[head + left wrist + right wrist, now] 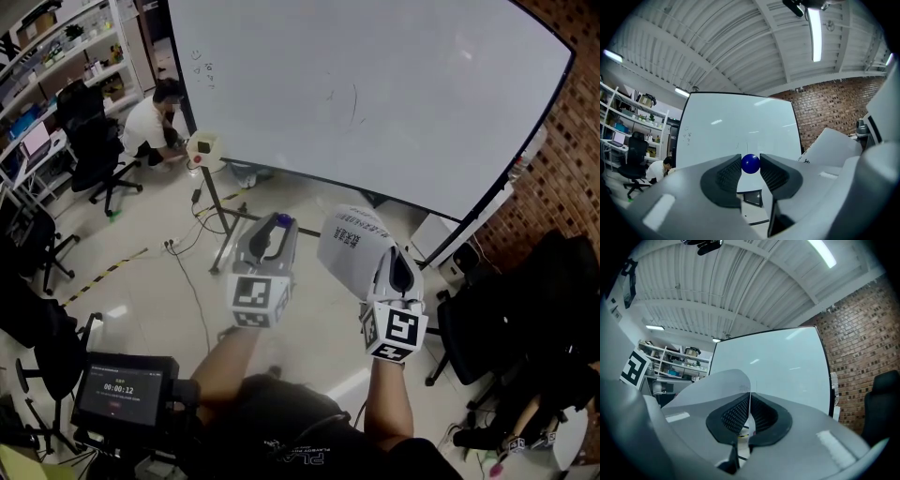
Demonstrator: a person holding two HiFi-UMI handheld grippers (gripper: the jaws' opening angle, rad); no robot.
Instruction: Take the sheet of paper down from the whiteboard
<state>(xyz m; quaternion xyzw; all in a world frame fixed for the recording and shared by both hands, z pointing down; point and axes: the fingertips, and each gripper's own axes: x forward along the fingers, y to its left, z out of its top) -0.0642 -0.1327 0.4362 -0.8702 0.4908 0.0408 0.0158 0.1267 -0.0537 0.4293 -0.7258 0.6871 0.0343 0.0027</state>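
The whiteboard (375, 84) stands ahead with nothing pinned on it, only faint pen marks. The white sheet of paper (352, 239), printed at one edge, is off the board and curls leftward from my right gripper (382, 251). In the right gripper view the jaws of that gripper (750, 411) are shut on the sheet's edge (712, 387). My left gripper (277, 225) is to the left of the paper, shut on a small blue ball magnet (750, 163) between its pads. In the left gripper view the paper (829, 145) shows at the right.
A person (155, 122) crouches by the board's left leg (211, 202), near a black office chair (94, 141) and shelves (56, 56). Cables lie on the floor. A brick wall (562, 178) and dark chairs (525, 319) stand at the right. A timer screen (122, 389) is at lower left.
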